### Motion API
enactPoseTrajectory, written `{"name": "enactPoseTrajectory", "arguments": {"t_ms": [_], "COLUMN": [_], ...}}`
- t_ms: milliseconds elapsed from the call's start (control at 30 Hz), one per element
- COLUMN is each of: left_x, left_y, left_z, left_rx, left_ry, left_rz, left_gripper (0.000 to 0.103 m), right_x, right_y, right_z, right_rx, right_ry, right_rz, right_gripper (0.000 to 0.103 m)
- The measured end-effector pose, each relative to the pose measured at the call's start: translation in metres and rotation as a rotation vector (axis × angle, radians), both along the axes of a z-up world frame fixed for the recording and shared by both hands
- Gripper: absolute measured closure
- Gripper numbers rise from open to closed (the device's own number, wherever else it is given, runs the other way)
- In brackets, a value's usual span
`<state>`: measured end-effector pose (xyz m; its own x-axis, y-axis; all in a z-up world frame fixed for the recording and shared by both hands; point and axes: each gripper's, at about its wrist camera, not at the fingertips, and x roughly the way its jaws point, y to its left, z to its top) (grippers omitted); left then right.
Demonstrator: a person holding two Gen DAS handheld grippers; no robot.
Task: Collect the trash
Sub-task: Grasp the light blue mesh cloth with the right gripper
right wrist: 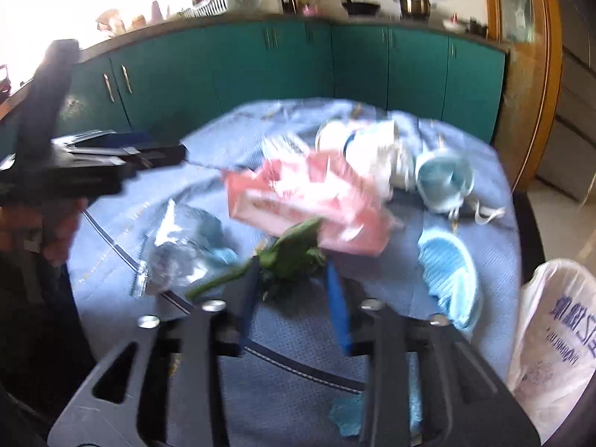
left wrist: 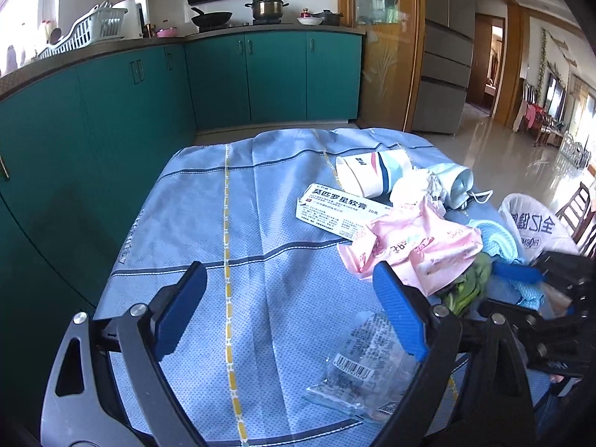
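Trash lies on a blue tablecloth [left wrist: 231,223]. My left gripper [left wrist: 290,298] is open wide over bare cloth, and a clear plastic wrapper [left wrist: 365,365] lies by its right finger. Beyond it are a white medicine box [left wrist: 331,212], a pink wrapper [left wrist: 413,249], paper cups [left wrist: 368,178] and a face mask [left wrist: 460,186]. The right wrist view is blurred. There my right gripper [right wrist: 291,266] is open, with a green leaf [right wrist: 290,257] at its fingertips. The pads do not press on the leaf. The pink wrapper [right wrist: 309,201] lies just beyond it.
A white plastic bag [right wrist: 558,327] hangs open at the table's right edge. A crumpled blue piece [right wrist: 450,275] lies near it. Teal cabinets [left wrist: 149,111] run behind and to the left of the table. A wooden chair [left wrist: 581,208] stands at the right.
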<state>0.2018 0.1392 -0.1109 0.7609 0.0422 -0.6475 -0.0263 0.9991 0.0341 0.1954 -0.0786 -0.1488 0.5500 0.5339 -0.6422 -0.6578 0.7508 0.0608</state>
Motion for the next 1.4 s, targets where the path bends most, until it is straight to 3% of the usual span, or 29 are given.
{"name": "enactPoseTrajectory", "arguments": {"t_ms": [33, 133, 267, 400, 600, 667, 733, 833, 933, 1200, 1400], "left_x": [0.000, -0.001, -0.001, 0.000, 0.004, 0.005, 0.005, 0.005, 0.005, 0.006, 0.005], "left_y": [-0.002, -0.005, -0.007, -0.013, -0.021, -0.023, -0.023, -0.024, -0.024, -0.023, -0.024], "left_z": [0.000, 0.001, 0.001, -0.001, -0.005, -0.006, -0.007, -0.008, -0.008, -0.009, -0.010], "left_rx": [0.002, 0.003, -0.007, -0.011, -0.001, 0.001, 0.001, 0.001, 0.000, -0.002, -0.002], "left_ry": [-0.001, -0.011, -0.027, -0.032, -0.019, -0.017, -0.016, -0.010, -0.010, -0.007, -0.008], "left_rz": [-0.005, -0.006, 0.003, -0.002, -0.013, -0.015, -0.014, -0.013, -0.012, -0.009, -0.007], "left_gripper": [0.012, 0.012, 0.012, 0.011, 0.011, 0.011, 0.011, 0.011, 0.011, 0.011, 0.011], "right_x": [-0.002, -0.008, 0.001, 0.018, 0.024, 0.026, 0.024, 0.022, 0.019, 0.007, 0.007], "right_y": [0.003, -0.001, -0.026, -0.053, -0.065, -0.061, -0.058, -0.053, -0.051, -0.033, -0.035], "right_z": [0.002, 0.003, 0.005, 0.000, -0.026, -0.031, -0.032, -0.031, -0.030, -0.025, -0.023], "right_rx": [-0.020, -0.098, -0.138, -0.182, -0.219, -0.211, -0.186, -0.174, -0.163, -0.155, -0.156], "right_ry": [-0.028, -0.092, -0.100, -0.047, 0.090, 0.111, 0.129, 0.130, 0.123, 0.086, 0.076], "right_rz": [-0.003, -0.040, -0.162, -0.283, -0.277, -0.250, -0.217, -0.187, -0.162, -0.079, -0.108], "right_gripper": [0.044, 0.042, 0.032, 0.023, 0.023, 0.028, 0.048, 0.062, 0.066, 0.066, 0.066]}}
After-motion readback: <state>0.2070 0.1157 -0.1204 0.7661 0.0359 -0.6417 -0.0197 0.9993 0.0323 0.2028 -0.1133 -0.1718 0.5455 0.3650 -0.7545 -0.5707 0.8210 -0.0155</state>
